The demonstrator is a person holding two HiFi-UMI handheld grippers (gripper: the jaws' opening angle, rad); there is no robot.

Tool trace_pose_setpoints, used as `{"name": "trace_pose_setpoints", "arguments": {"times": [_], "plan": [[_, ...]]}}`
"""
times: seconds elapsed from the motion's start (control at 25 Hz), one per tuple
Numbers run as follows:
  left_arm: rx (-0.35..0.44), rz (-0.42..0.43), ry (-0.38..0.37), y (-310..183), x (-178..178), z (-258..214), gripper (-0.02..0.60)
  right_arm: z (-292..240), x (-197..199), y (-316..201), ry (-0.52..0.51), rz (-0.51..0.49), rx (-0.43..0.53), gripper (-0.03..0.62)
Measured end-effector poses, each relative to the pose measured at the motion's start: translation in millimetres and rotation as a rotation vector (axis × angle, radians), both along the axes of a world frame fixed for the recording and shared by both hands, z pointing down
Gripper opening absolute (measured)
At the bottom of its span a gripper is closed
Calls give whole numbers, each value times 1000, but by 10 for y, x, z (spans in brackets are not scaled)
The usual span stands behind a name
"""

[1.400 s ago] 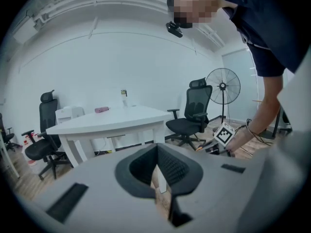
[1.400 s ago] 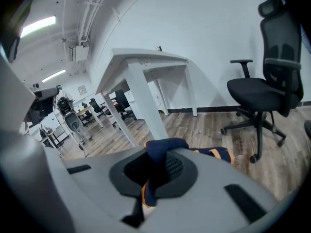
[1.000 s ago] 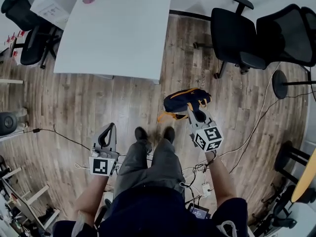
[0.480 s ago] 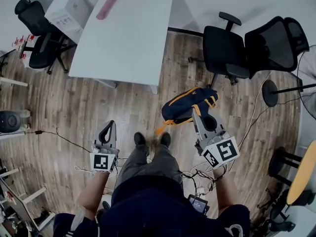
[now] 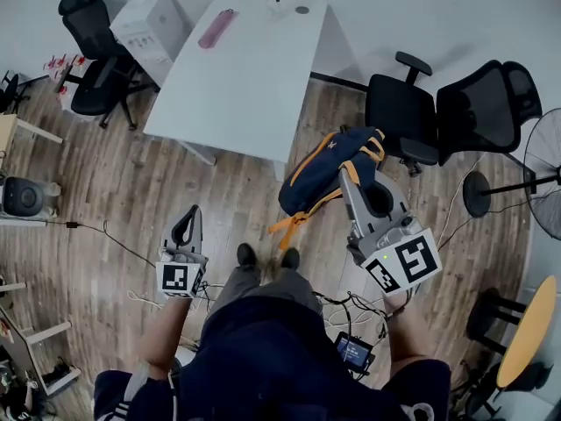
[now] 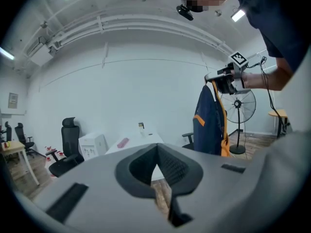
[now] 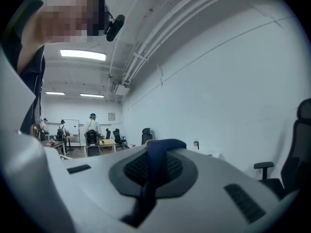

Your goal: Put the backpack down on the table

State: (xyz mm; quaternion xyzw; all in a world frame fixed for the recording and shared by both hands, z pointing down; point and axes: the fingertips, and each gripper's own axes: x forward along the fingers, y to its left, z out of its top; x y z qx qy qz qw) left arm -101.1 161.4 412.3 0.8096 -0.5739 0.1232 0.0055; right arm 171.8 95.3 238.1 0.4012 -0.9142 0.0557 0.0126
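The right claw (image 5: 358, 182) pinches the navy backpack (image 5: 324, 169) by its top strap, so it hangs clear of the floor, beside the white tabletop (image 5: 245, 86). The left claw (image 5: 191, 222) is pressed together, empty.

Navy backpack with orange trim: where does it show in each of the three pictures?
Head view: backpack right of centre, hanging from the right gripper.
Left gripper view: right of centre, hanging upright.
Right gripper view: only its navy strap, clamped in the jaws.
Shared landmark: white table, head and left gripper views.
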Motion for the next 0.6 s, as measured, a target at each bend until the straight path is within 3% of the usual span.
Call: {"name": "trace_pose_setpoints", "arguments": {"times": [0.32,0.6], "plan": [[38,-61,-3,24,-89,-208,3,-418,-350,-262,20,-64,102,-6],[58,-25,-26,-308,-438,-304,3,-542,-725,-562,38,-36,118,-6]]}}
